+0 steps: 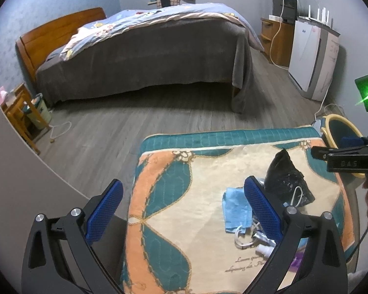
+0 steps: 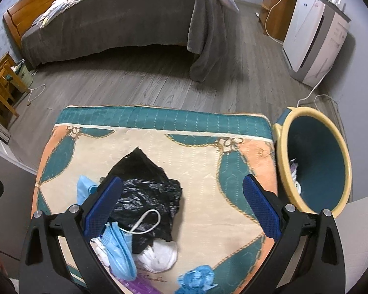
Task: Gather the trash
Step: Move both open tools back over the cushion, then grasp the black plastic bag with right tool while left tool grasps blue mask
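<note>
Trash lies on a patterned teal-orange-cream cloth (image 2: 208, 171) over a table: a crumpled black plastic bag (image 2: 144, 188), blue face masks (image 2: 117, 247), white tissue (image 2: 159, 254), a crumpled blue glove (image 2: 196, 281) and a purple wrapper (image 2: 137, 285). The bag (image 1: 287, 178), a blue mask (image 1: 235, 208) and a white cord (image 1: 243, 240) also show in the left wrist view. My right gripper (image 2: 182, 203) is open and empty above the bag. My left gripper (image 1: 184, 208) is open and empty over the cloth's left part. A yellow-rimmed teal bin (image 2: 314, 159) stands right of the table, with some trash inside.
A bed (image 1: 144, 46) with a grey blanket stands across the wooden floor (image 1: 135, 120). A white appliance (image 1: 311, 56) and a wooden cabinet (image 1: 277, 41) line the right wall. A wooden stool (image 1: 19, 112) and small bin stand at left. Cables lie on the floor.
</note>
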Demonstrator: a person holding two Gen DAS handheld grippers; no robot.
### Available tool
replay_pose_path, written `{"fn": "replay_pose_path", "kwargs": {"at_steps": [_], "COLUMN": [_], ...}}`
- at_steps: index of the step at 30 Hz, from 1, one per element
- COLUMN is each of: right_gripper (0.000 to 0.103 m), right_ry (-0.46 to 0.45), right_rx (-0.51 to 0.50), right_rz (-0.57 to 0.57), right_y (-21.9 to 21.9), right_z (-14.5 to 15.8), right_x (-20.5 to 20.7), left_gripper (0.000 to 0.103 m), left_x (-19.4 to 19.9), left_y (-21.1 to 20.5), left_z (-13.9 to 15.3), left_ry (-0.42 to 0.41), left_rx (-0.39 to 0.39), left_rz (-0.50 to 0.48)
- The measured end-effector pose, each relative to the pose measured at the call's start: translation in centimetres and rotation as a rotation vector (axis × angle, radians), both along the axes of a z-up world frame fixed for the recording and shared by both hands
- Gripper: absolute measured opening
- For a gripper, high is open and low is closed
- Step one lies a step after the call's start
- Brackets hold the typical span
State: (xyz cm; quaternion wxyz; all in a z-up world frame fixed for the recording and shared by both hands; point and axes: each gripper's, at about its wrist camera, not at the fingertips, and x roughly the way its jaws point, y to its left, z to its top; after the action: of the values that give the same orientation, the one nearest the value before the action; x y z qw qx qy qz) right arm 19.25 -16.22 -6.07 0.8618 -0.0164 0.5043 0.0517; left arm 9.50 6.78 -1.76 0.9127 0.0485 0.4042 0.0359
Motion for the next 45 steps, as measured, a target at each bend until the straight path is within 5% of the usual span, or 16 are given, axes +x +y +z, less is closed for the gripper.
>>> {"fn": "replay_pose_path", "kwargs": {"at_steps": [19,28,40,42,45], "right_gripper": [0.097,0.097,0.096,0.083,0.038], "right_ry": [0.045,0.071,0.166,0.188,0.237], "right_rx": [0.038,0.071,0.119,0.147,0.205], "right_rz": [-0.013,-0.026,-0.019,-0.018,-0.009], "right_y": [1.2,1.8,3.5,3.5,3.5], "right_z": [-1.8,-2.5,-6.1,-6.7,-7.3], "right_x": [1.3,2.4,5.0,5.2,5.4], "left_gripper": [0.098,0.098,0.098,0.098,0.096], "left_x": [0.5,1.9,2.9,3.1,3.4], "left_y": [1.0,2.1,0.2,-0.3,-1.3], "left_z": [-0.7,-3.7,-7.4,-7.7,-8.6], "left_ry": [0.019,0.133,0.218,0.225,0.240], "left_rx": [0.026,-0.057,-0.033,-0.028,-0.030], "left_rz": [0.015,0.005,-0.082,-0.100,-0.139]}}
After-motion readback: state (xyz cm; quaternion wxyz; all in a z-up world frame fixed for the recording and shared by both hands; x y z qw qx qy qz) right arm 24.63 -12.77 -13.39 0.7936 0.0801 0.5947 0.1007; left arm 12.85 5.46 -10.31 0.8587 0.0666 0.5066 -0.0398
